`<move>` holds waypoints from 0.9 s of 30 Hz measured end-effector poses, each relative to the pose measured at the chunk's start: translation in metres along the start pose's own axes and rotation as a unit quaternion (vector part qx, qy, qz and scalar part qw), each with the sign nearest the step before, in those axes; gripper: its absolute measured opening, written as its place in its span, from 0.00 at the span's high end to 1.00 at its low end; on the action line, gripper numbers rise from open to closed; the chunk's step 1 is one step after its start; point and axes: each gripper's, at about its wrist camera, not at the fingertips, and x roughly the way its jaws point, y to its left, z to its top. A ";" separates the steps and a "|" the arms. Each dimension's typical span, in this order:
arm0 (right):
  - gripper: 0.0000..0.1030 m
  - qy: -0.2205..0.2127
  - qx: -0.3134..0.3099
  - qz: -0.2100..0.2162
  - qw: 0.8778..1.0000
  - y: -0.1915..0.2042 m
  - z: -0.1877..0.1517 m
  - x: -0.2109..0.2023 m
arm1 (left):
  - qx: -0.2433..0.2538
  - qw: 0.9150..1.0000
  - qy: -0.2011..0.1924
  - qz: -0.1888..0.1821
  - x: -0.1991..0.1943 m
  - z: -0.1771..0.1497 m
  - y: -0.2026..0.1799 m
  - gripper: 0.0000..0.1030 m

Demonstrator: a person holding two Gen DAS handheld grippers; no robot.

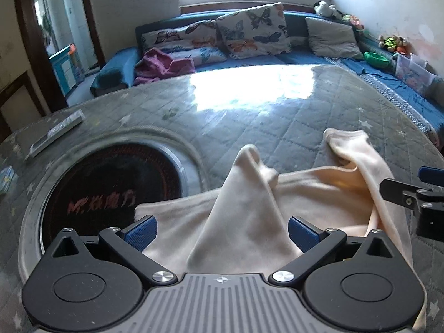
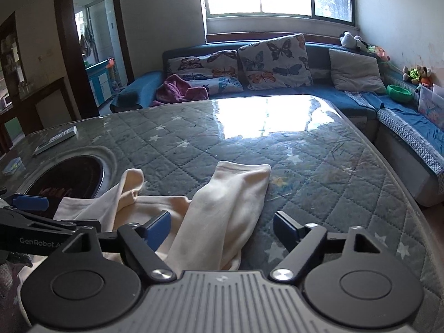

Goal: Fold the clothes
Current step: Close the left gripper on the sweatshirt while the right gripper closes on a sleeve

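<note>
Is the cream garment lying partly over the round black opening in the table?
Yes, in the left wrist view the cream garment covers one edge of the round black opening.

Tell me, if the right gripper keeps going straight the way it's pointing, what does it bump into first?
Most likely the cream garment: one folded-up sleeve or leg lies right between the open fingers of the right gripper. Past it comes the quilted table cover. How far above the cloth the gripper sits is hard to judge.

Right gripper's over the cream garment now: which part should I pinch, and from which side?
Pinch the cream garment at the sleeve's cuff end, coming from above. It lies flat and free on the quilted table, while nearer cloth is bunched. The right gripper is open.
</note>
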 end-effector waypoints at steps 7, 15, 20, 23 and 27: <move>0.37 -0.008 -0.021 0.002 1.000 0.005 0.014 0.011 | 0.011 1.000 0.002 -0.002 0.021 0.011 -0.009 0.17; 0.49 0.003 -0.051 0.026 0.998 0.017 0.026 0.033 | 0.010 1.000 0.019 -0.013 0.038 0.008 -0.009 0.39; 0.59 0.025 -0.060 0.026 0.998 0.021 0.021 0.043 | 0.014 1.000 0.012 -0.024 0.037 0.008 -0.008 0.59; 0.70 0.032 -0.062 0.021 0.997 0.018 0.016 0.045 | 0.008 1.000 0.008 -0.029 0.036 0.007 -0.004 0.75; 0.87 0.033 -0.059 0.022 0.997 0.012 0.012 0.040 | -0.003 0.999 0.001 -0.036 0.030 0.008 0.002 0.82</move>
